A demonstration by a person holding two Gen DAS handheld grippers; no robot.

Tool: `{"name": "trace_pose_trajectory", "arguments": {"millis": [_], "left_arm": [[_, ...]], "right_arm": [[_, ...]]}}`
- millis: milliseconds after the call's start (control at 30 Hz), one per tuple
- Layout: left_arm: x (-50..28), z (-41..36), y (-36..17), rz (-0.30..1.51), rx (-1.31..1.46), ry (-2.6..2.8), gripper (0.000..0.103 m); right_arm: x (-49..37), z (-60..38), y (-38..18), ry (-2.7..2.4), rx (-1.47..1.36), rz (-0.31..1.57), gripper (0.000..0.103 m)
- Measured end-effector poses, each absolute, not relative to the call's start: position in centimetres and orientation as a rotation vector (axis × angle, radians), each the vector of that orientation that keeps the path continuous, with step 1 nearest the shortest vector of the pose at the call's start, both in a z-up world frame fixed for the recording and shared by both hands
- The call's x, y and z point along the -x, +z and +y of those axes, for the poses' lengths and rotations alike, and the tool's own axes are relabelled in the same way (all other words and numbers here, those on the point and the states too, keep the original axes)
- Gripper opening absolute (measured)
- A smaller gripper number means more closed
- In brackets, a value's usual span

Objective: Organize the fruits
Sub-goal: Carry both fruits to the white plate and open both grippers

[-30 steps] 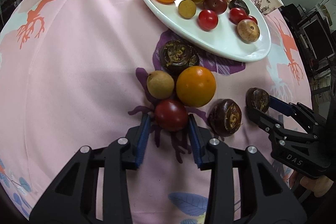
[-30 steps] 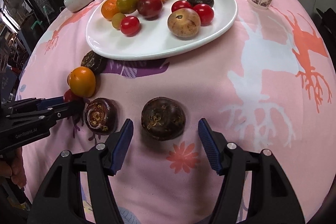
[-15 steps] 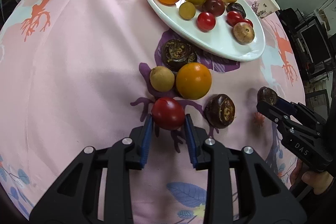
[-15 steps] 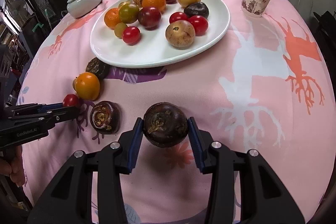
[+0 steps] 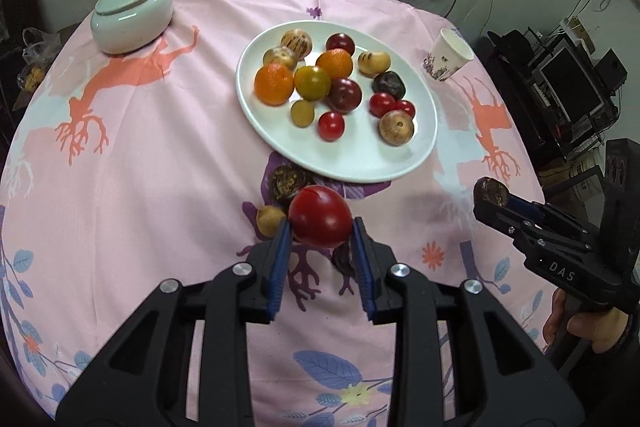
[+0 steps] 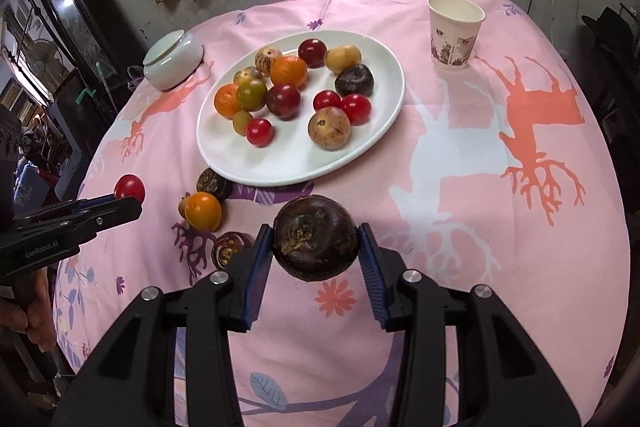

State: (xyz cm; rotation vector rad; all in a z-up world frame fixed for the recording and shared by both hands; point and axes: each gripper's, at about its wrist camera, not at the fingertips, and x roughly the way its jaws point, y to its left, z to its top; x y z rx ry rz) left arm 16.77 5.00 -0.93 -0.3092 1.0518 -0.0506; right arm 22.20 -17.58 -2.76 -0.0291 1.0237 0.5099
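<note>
The red tomato [image 5: 320, 216] sits clamped between the blue fingers [image 5: 279, 259] of your left gripper [image 5: 319, 241], held clear above the pink cloth of the desk [image 5: 140, 187] at the lower centre of the left wrist view. Your right gripper [image 6: 316, 247] is clamped in the same way on the dark brown fruit [image 6: 315, 237], its fingers [image 6: 370, 267] pressing both sides, at the lower centre of the right wrist view. Beyond both grippers, in the middle of each frame, lies the white plate [image 6: 296, 163], loaded with oranges, small red tomatoes, dark plums and brownish round fruits. On the cloth just below the plate's near rim in the right wrist view you can see a loose orange fruit [image 6: 203, 211], a dark flat fruit [image 6: 212, 183] touching the plate's edge, and another dark one [image 6: 229, 249] half hidden beside your right gripper's left finger. A paper cup [image 6: 454, 31] stands at the upper right of that frame, well apart from the plate, and a pale lidded bowl [image 6: 172, 61] at the upper left. Your hand [image 5: 592, 331] shows at the lower right edge of the left wrist view.
</note>
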Motion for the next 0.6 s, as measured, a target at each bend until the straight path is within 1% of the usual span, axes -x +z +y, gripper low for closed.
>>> {"name": "trace_pose_trajectory", "arguments": {"millis": [267, 600], "left_arm": [[-20.0, 5.4, 1.0, 0.998, 0.289, -0.060, 0.030], [-22.7, 6.0, 0.5, 0.998, 0.285, -0.054, 0.030]], "right_arm": [[-25.0, -17.2, 0.4, 0.521, 0.026, 0.943, 0.043], [-28.7, -15.7, 1.2, 0.546, 0.019, 0.910, 0.044]]}}
